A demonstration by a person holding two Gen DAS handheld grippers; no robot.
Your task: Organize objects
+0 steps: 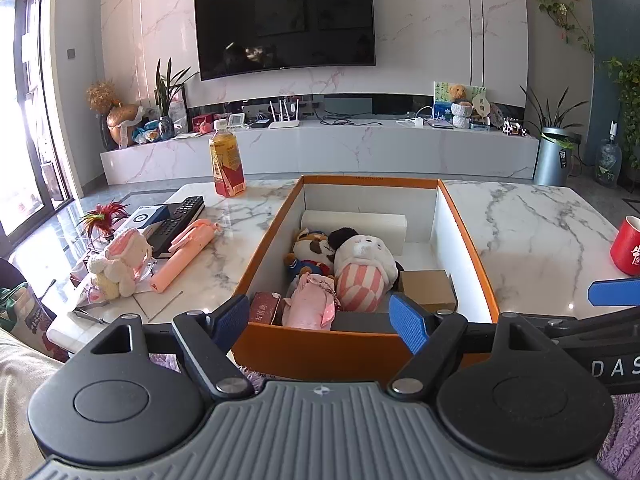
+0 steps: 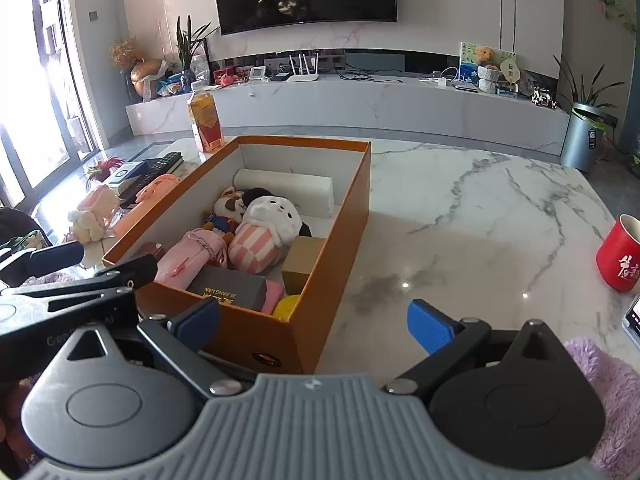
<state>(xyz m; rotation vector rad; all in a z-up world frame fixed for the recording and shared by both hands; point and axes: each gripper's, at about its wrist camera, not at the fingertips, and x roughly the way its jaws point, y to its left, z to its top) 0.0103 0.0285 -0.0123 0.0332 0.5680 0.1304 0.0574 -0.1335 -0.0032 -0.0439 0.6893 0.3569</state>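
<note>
An orange box (image 1: 264, 240) (image 2: 352, 200) lies on the marble table. It holds plush toys (image 1: 360, 268) (image 2: 264, 232), a white block (image 1: 356, 226), a brown carton (image 1: 428, 290), a pink pouch (image 1: 312, 304) and a dark grey case (image 2: 230, 290). My left gripper (image 1: 322, 326) is open at the box's near wall, nothing between its blue pads. My right gripper (image 2: 314, 326) is open too, straddling the box's near right corner. Left of the box lie a pink-white plush (image 1: 118, 262), a pink stick (image 1: 184, 254), a remote (image 1: 176, 220) and a drink bottle (image 1: 227, 160).
A red mug (image 1: 626, 246) (image 2: 620, 256) stands at the table's right edge. A phone corner (image 2: 632, 320) shows below it. Purple fuzzy fabric (image 2: 608, 392) lies under the grippers. A red-leaf plant (image 1: 105, 216) sits at the table's far left. The bare marble top (image 2: 480, 208) stretches right of the box.
</note>
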